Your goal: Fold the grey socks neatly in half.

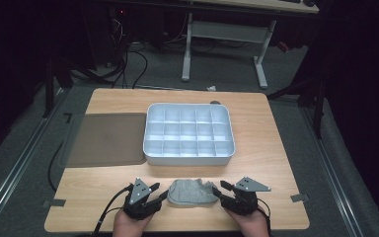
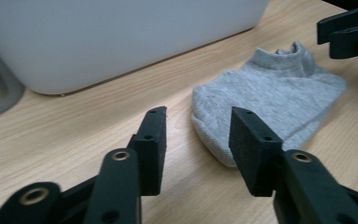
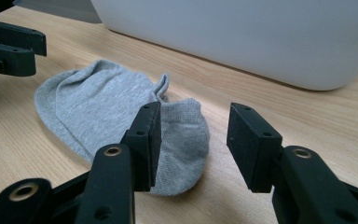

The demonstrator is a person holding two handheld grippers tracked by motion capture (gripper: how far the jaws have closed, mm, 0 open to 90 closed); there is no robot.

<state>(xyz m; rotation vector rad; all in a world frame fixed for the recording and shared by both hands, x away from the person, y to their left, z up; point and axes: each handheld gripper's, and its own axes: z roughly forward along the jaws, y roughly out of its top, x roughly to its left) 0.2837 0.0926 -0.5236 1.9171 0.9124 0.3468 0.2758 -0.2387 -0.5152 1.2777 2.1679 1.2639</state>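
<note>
A grey sock (image 1: 191,193) lies flat on the wooden table (image 1: 271,148), near the table's front edge and just in front of the white divided tray (image 1: 189,134). The tray's compartments hold nothing visible. A flat grey mat (image 1: 107,139) lies on the table immediately left of the tray.

The left gripper (image 1: 159,191) rests on the table directly left of the sock, held by a hand (image 1: 128,224) entering from the bottom edge. In the left gripper view its jaws stand spread apart with nothing between them; the sock's rounded end (image 2: 223,135) lies just ahead of the gap, close to the jaw on the view's right side. The tray's white outer wall (image 2: 121,37) rises behind the sock.

The right gripper (image 1: 221,190) rests directly right of the sock, held by the other hand (image 1: 250,224). In the right gripper view its jaws are likewise spread and grip nothing. The sock's folded end (image 3: 182,135) lies partly behind the jaw on the view's left side; contact cannot be determined. The left gripper's black tips (image 3: 14,44) appear beyond the sock's far end.
</note>
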